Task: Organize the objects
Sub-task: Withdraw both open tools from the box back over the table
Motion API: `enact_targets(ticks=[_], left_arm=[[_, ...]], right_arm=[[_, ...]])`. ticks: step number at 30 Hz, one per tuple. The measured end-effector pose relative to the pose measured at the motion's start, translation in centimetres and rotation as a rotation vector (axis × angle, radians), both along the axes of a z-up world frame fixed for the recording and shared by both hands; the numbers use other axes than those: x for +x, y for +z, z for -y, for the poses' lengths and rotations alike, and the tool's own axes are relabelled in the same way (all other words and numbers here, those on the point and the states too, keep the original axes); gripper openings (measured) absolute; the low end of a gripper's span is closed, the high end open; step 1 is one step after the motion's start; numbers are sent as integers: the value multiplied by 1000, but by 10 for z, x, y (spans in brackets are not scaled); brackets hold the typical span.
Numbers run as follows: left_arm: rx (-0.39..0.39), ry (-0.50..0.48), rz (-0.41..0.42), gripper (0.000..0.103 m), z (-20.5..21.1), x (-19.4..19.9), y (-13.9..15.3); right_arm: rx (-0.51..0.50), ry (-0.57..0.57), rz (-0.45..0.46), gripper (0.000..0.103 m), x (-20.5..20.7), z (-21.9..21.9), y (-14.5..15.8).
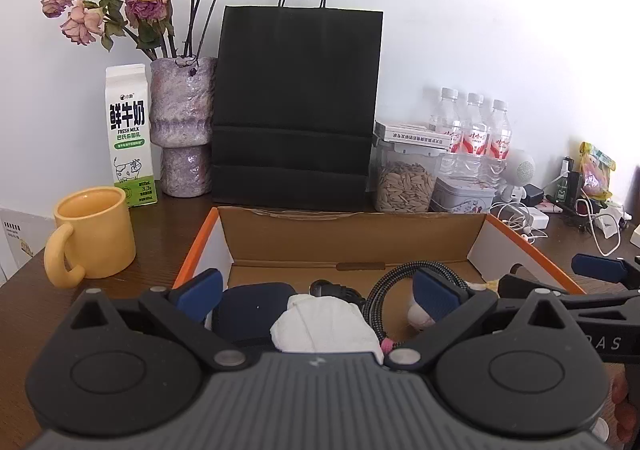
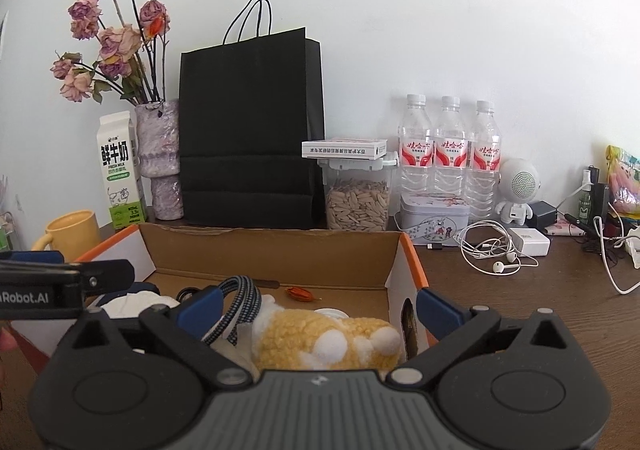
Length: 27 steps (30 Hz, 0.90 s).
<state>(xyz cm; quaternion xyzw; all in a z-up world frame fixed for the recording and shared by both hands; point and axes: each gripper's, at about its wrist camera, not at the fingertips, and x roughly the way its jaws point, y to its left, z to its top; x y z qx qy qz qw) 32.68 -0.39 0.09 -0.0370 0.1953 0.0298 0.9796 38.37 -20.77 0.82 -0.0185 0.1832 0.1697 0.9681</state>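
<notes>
An open cardboard box (image 1: 352, 238) with orange edges sits on the brown table; it also shows in the right wrist view (image 2: 276, 254). In it lie a white cloth (image 1: 324, 324), a dark blue case (image 1: 248, 310), a braided cable (image 1: 384, 298) and a yellow-and-white plush toy (image 2: 332, 338). My left gripper (image 1: 318, 296) is open over the box's left half, above the cloth. My right gripper (image 2: 320, 308) is open over the box's right half, above the plush toy, its right finger outside the box wall. Neither holds anything.
Behind the box stand a black paper bag (image 1: 296, 109), a vase of dried roses (image 1: 182, 125), a milk carton (image 1: 130, 137), a seed jar (image 2: 358, 197), three water bottles (image 2: 450, 153) and a tin (image 2: 434, 215). A yellow mug (image 1: 94, 234) stands left. Earphones (image 2: 492, 250) and chargers lie right.
</notes>
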Motion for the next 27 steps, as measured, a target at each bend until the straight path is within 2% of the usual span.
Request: enact_targets(ticks=[12,27], left_arm=[[-23,53,60,103,-15,-32,-3],[8,31,12,103,-12,-73,-18]], right_arm=[[-4,-16,35,103,-25,19,6],[-19,-12,12,103,-61,34,2]])
